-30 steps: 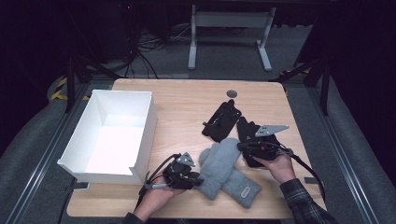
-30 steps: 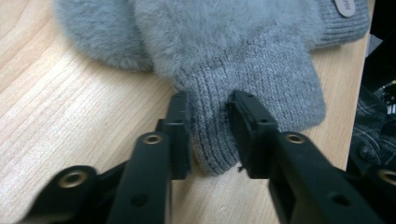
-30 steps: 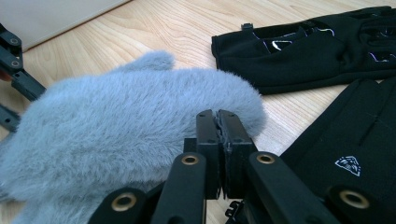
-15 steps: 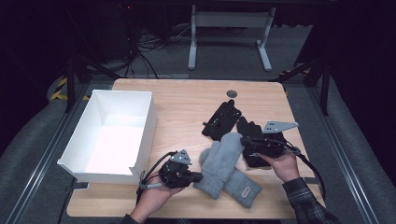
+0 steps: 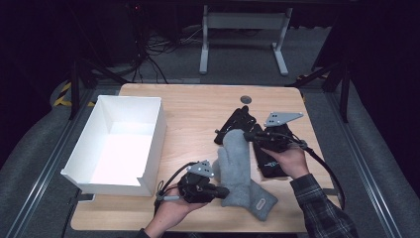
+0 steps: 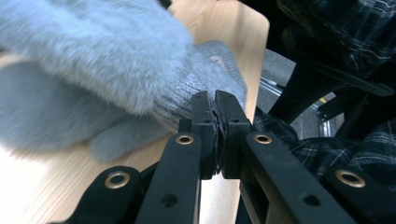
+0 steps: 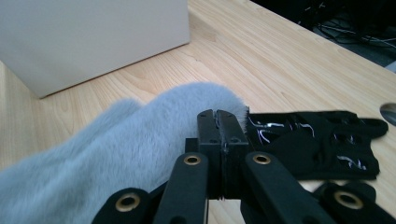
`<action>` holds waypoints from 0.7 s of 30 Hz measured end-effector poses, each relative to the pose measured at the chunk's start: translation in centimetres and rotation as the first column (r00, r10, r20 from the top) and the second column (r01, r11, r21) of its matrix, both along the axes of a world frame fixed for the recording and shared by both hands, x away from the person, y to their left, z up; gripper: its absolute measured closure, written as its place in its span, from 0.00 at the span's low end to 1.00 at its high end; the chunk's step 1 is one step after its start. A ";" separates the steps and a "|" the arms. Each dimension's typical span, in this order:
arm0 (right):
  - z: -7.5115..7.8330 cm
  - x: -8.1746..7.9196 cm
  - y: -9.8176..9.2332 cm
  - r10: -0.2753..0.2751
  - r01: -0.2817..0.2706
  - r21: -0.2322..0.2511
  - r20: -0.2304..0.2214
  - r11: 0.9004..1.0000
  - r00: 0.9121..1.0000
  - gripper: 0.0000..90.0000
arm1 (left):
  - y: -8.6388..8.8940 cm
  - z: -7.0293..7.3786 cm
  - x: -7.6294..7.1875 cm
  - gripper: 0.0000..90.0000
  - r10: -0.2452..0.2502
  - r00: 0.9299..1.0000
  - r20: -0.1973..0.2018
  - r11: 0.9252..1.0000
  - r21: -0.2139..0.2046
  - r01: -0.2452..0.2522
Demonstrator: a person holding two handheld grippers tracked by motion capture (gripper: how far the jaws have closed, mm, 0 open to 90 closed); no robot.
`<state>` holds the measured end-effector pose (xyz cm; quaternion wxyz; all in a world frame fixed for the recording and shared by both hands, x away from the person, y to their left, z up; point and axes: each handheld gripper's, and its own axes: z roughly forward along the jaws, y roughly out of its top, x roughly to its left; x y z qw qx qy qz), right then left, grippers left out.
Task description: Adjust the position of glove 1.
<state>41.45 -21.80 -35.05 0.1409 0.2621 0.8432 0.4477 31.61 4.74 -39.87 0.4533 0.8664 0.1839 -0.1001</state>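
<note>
From above, a grey mitten lies stretched just right of the white box on the wooden table. The left gripper, held near the table's front edge beside the box's front corner, pinches the mitten's side close to the cuff. The right gripper, farther from the box, has the mitten's fingertip end. Black gloves lie beside that end, on the side away from the box, one partly under the right hand.

In the left gripper view, the left gripper has its jaws closed tight, with the knitted cuff edge of the mitten nipped between them; they have just finished closing on it.

In the right gripper view, the right gripper is likewise clamped shut on the fuzzy tip of the mitten. The box stands beyond the mitten, and a black glove lies on the far side from it.
</note>
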 end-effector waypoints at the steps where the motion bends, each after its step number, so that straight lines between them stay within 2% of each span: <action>1: 0.0 0.2 0.3 0.006 -0.006 -0.004 -0.005 1.000 1.000 1.00 | -0.3 -0.1 0.1 0.98 -0.008 1.000 -0.001 1.000 -0.006 0.008; 5: -0.8 1.0 1.8 0.029 -0.030 -0.018 -0.026 0.999 0.999 1.00 | -1.6 -0.8 0.4 0.98 -0.034 0.999 -0.017 0.999 0.001 0.034; 12: -3.5 1.7 3.7 0.060 -0.064 -0.056 -0.066 0.996 0.996 1.00 | -2.7 -2.2 0.8 0.95 -0.045 0.999 -0.019 0.998 0.033 0.045; 14: -3.9 1.8 3.9 0.061 -0.065 -0.057 -0.066 0.996 0.996 0.94 | -2.7 -2.2 0.7 0.95 -0.043 0.999 -0.001 0.999 0.033 0.043; 15: -4.0 1.7 3.9 0.059 -0.063 -0.057 -0.064 0.996 0.996 0.86 | -2.6 -2.1 0.7 0.91 -0.036 0.999 0.018 0.999 0.035 0.035; 18: -4.0 1.4 3.9 0.051 -0.054 -0.052 -0.054 0.997 0.997 0.74 | -2.1 -1.7 0.9 0.84 -0.017 0.999 0.037 0.999 0.029 0.016; 21: -3.7 0.5 3.1 0.045 -0.047 -0.045 -0.054 0.998 0.998 0.72 | -1.2 -1.3 1.5 0.80 0.051 0.996 0.067 0.998 0.019 -0.052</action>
